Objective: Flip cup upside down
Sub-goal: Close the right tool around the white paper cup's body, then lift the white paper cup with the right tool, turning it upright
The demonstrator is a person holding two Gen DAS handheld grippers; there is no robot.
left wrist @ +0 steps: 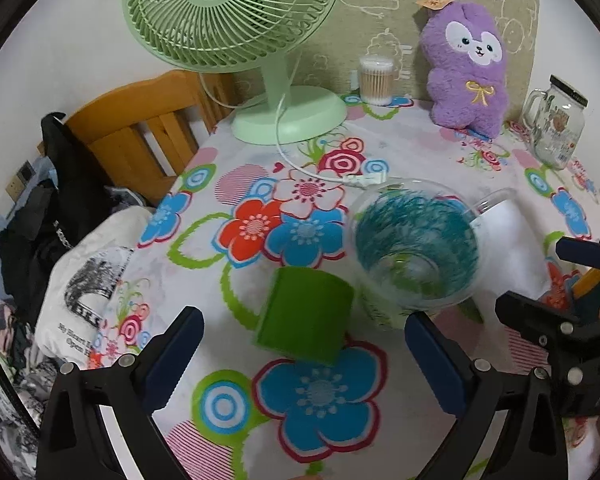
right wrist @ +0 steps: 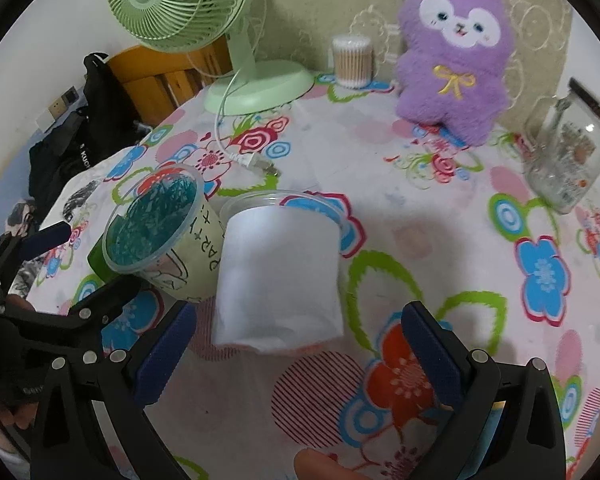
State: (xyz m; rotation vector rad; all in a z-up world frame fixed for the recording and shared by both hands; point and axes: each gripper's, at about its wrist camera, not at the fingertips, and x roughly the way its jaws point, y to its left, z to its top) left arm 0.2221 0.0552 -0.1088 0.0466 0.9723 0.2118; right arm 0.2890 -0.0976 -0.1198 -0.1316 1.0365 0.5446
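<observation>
A green cup (left wrist: 306,314) lies tilted on the floral tablecloth (left wrist: 260,184), between and just ahead of my left gripper (left wrist: 300,344), which is open and holds nothing. A clear cup with teal shreds inside (left wrist: 416,240) stands upright beside it, also in the right wrist view (right wrist: 156,224). A white cup (right wrist: 280,276) stands mouth-down just ahead of my right gripper (right wrist: 296,344), which is open and empty. Only a green sliver of the green cup (right wrist: 98,260) shows behind the clear cup in the right wrist view.
A green desk fan (left wrist: 232,12) with its cord and plug (left wrist: 360,180) stands at the back left. A cotton-swab tub (left wrist: 376,80), a purple plush toy (left wrist: 466,68) and a glass jar mug (left wrist: 554,124) line the back. A wooden chair (left wrist: 140,128) stands left of the table.
</observation>
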